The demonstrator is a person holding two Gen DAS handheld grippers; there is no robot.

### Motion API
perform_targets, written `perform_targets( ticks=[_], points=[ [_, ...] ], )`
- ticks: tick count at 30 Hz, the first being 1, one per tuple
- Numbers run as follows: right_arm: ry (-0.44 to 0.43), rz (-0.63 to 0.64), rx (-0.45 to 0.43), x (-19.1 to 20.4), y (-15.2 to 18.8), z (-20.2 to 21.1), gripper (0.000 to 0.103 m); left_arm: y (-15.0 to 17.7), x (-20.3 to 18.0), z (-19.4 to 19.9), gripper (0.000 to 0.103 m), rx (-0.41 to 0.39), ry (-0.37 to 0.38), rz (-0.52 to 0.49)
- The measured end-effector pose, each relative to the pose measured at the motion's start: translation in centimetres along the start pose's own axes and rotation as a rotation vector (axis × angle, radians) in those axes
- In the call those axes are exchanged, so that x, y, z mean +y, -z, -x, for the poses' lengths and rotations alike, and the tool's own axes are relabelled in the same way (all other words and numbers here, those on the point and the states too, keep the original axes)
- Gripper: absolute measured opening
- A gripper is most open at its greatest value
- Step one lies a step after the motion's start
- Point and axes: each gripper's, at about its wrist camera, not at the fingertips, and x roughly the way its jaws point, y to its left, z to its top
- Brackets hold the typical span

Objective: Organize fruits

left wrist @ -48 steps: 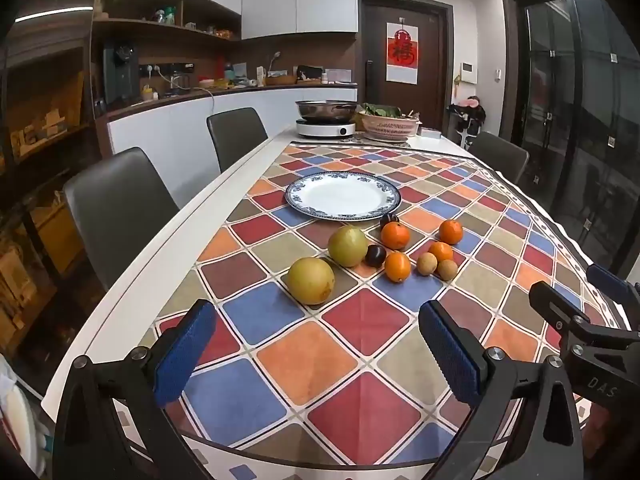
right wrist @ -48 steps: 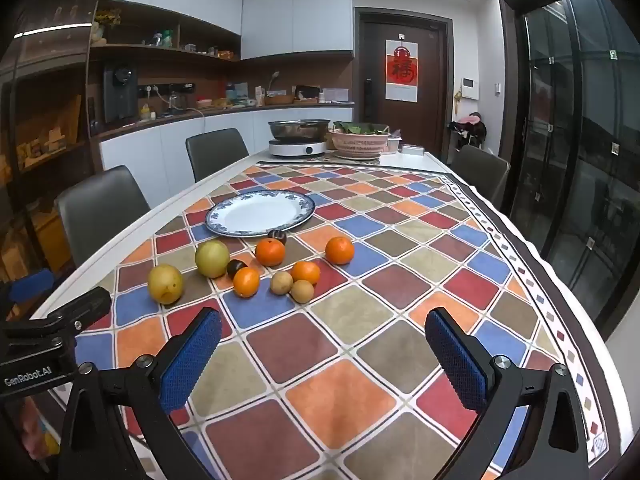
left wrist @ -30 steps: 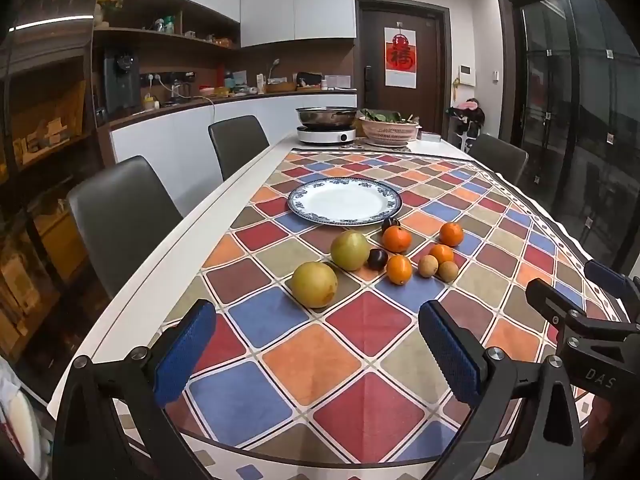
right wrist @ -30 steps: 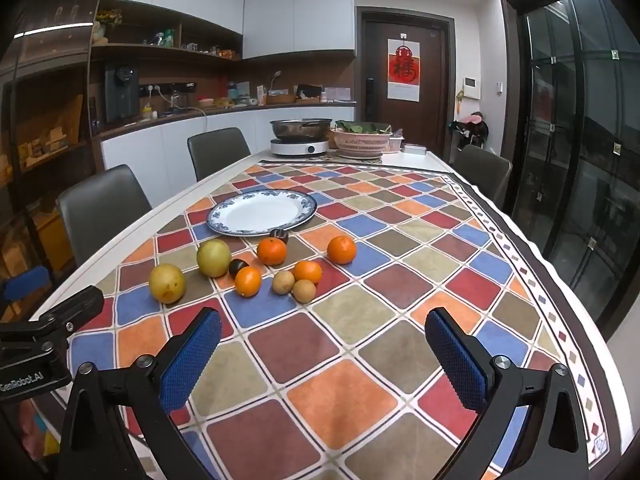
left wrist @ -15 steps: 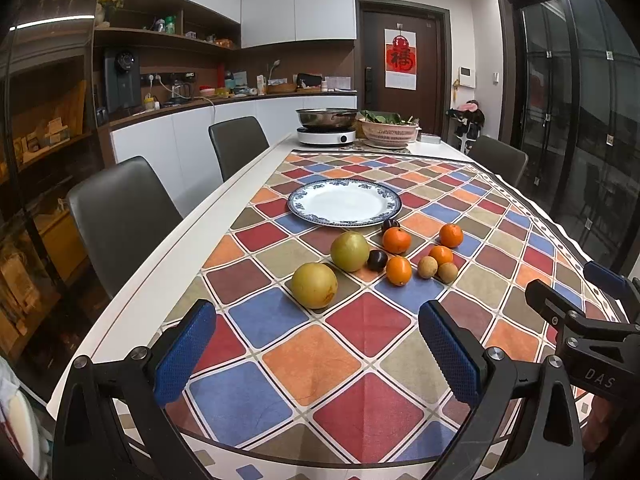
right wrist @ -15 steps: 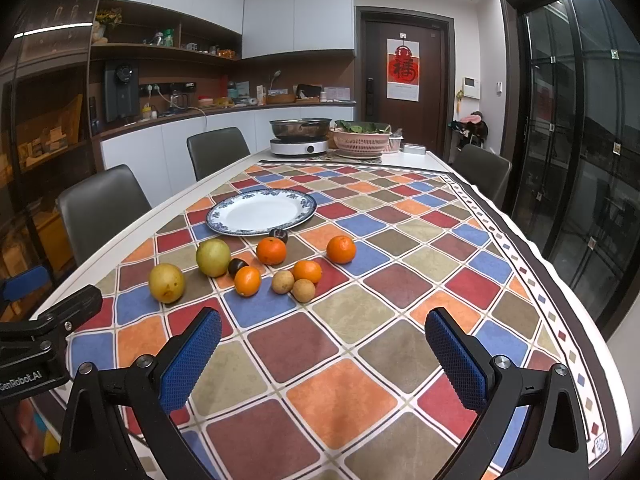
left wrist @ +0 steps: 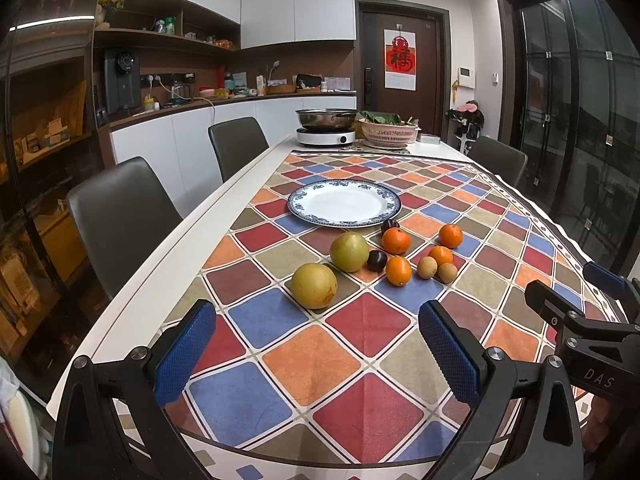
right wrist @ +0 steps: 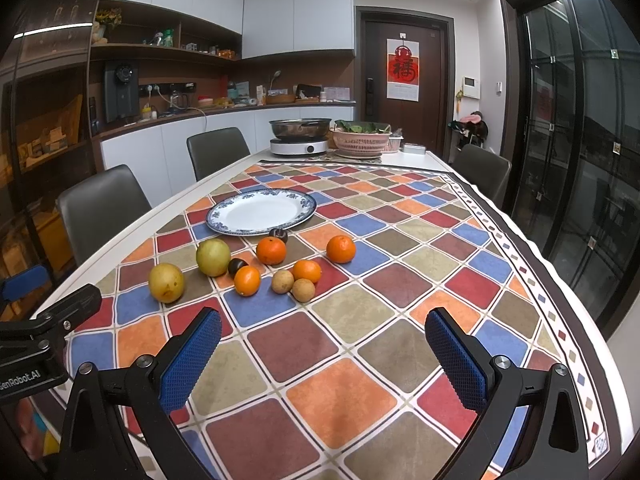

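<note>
The left tool hangs over the near end of the table with its blue-padded fingers spread wide and nothing between them, and the right tool hangs just beside it in the same spread, unloaded state, its black frame showing at the right edge of the left wrist view. A checked tablecloth of red, blue, orange and olive diamonds covers most of the table. Further up the cloth lies a white plate with a blue patterned rim, and it holds nothing. All the fruit sits on the cloth just in front of the plate: a yellow pear nearest the tools, a greenish pear behind it, a dark plum touching the greenish pear's right side, and a second dark plum right at the plate's near rim. Four oranges are spread among them, one close to the rim plum, one beside the lower plum, one further right and one set apart to the right. Two small brown round fruits lie side by side below the third orange. At the far end of the table a steel pot stands on an induction cooker, and next to it a pink colander holds green leafy vegetables
</note>
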Motion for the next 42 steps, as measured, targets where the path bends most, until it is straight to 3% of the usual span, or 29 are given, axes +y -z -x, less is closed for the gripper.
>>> perform_targets(
  ticks=[42],
  points=[
    [-0.003, 0.002, 0.011, 0.15, 0.33, -0.32, 0.102, 0.09, -0.02, -0.04, 0.103, 0.002, -0.003, 0.001]
  ],
)
